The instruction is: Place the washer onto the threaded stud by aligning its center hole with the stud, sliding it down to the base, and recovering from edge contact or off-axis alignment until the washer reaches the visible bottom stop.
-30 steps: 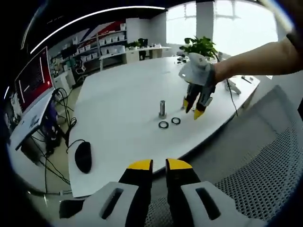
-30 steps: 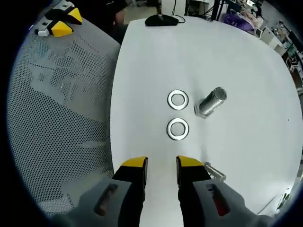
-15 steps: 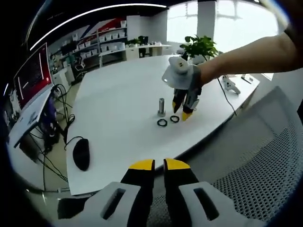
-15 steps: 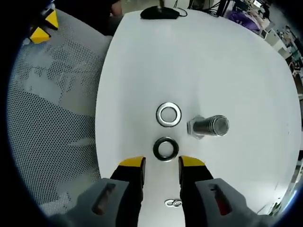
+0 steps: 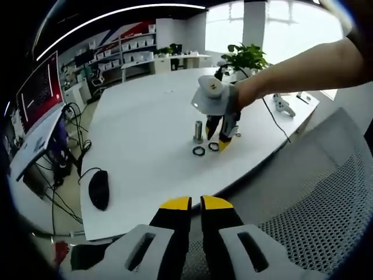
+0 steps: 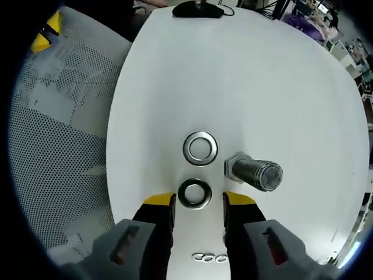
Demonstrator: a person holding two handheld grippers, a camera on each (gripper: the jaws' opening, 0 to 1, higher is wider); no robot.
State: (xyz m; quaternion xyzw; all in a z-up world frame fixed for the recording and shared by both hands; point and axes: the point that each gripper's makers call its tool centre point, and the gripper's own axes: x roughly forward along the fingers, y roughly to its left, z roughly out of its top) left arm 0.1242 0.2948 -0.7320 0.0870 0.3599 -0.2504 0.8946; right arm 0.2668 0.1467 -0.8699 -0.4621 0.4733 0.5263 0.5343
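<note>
In the right gripper view the right gripper (image 6: 199, 203) rises from the bottom edge, its yellow-tipped jaws spread apart with the near washer (image 6: 194, 193) lying flat on the white table (image 6: 280, 87) between the tips; whether the tips touch it I cannot tell. Just above it, at frame centre, lies the second washer (image 6: 200, 148), apart from the first. To the right of both stands the threaded stud (image 6: 254, 172) on its hex base, bare of any washer. A few small rings (image 6: 210, 256) sit low between the jaws. A black mouse (image 6: 197, 8) rests at the top edge, and a mesh chair back (image 6: 55, 146) covers the left side.

In the left gripper view the left gripper (image 5: 195, 205) sits at bottom centre over the mesh chair, its jaws nearly together with a thin gap and nothing between them. Beyond, mid-frame, a person's arm (image 5: 297, 67) reaches in from the upper right, holding the right gripper down at the washers beside the stud. A potted plant (image 5: 245, 56) stands farther back.
</note>
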